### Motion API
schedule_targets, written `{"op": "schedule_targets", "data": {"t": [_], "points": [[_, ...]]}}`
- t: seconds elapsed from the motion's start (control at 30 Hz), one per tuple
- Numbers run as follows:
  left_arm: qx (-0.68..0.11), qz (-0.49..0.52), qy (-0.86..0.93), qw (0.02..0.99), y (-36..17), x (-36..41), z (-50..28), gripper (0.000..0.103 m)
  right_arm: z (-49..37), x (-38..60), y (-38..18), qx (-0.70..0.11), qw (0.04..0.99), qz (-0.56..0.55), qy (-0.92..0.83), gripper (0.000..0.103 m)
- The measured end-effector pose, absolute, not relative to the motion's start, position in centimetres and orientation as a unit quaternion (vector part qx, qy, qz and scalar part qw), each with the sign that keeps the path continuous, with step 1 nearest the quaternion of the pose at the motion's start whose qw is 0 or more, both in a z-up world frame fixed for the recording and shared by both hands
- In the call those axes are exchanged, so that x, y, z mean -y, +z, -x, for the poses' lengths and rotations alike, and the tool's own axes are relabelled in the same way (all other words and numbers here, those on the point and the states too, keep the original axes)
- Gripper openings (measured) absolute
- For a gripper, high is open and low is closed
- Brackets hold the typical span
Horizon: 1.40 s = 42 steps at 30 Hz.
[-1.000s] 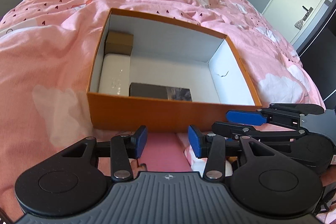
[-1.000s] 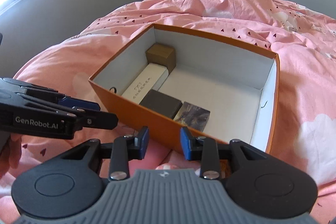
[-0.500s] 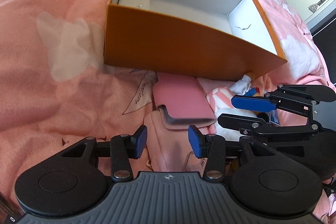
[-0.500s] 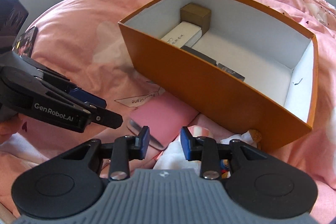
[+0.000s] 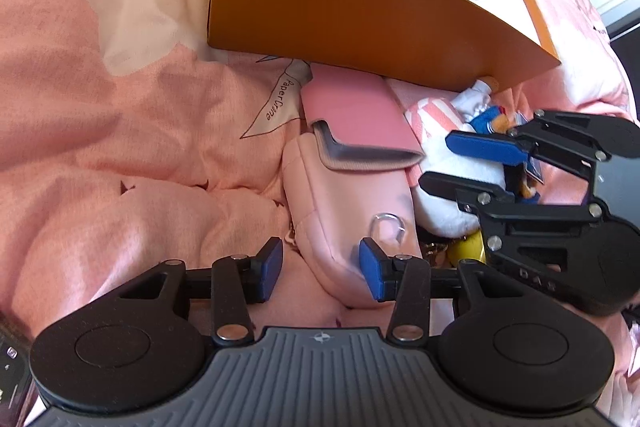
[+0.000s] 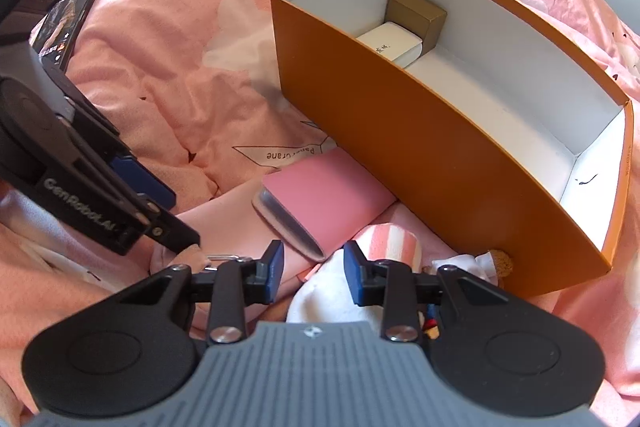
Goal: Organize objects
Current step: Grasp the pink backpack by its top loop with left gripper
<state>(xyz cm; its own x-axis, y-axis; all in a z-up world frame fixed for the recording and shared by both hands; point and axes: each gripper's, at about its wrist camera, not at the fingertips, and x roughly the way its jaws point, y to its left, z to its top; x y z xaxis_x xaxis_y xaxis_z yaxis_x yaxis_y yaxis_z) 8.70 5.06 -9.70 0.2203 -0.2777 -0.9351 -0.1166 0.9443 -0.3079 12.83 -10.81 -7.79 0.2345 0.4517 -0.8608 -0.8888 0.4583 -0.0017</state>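
Observation:
An orange box (image 5: 360, 11) with a white inside lies on the pink duvet; it also shows in the right wrist view (image 6: 440, 155), holding a brown carton (image 6: 416, 15) and a white case (image 6: 390, 45). In front of it lie a pink pouch (image 5: 352, 195), a pink case with a grey edge (image 5: 352, 115) (image 6: 320, 199) and a white plush toy (image 5: 460, 183) (image 6: 332, 291). My left gripper (image 5: 320, 273) is open, its jaws on either side of the pouch's near end. My right gripper (image 6: 314, 273) is open just above the plush toy and shows in the left wrist view (image 5: 468, 163).
The duvet (image 5: 120, 107) is rumpled and fills the bed. A phone (image 6: 66, 23) lies at the left on the duvet. A keyring (image 5: 386, 227) sits on the pouch. A yellow item (image 5: 468, 251) is partly hidden under the right gripper.
Both grippers have dropped from above the box to the items in front of it. The pouch now lies between my left jaws, and my right gripper is over the plush toy.

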Motion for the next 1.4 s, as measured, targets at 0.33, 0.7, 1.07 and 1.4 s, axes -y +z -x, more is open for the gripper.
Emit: {"op": "schedule_targets", "data": {"t": [0.33,0.7,1.07,1.4], "points": [[-0.628,0.104,-0.104,0.764,-8.5,-3.2,-7.5,0.074,-11.5,11.5,-7.6,-0.428,0.71,0.293,0.476,0.03],[-0.59,0.124,-0.086,0.794,-8.2,-3.6,-7.2,0.004,-10.9,11.6,-7.9,-0.444,0.694,0.301,0.48,0.029],[-0.608,0.095,-0.093,0.782,-7.3,-3.9,-7.0,0.007,-10.0,11.3,-8.7,-0.468,0.647,0.325,0.506,0.029],[-0.599,0.067,-0.129,0.787,-6.7,-3.6,-5.8,0.049,-10.6,10.6,-9.5,-0.493,0.645,0.261,0.522,0.027]]}}
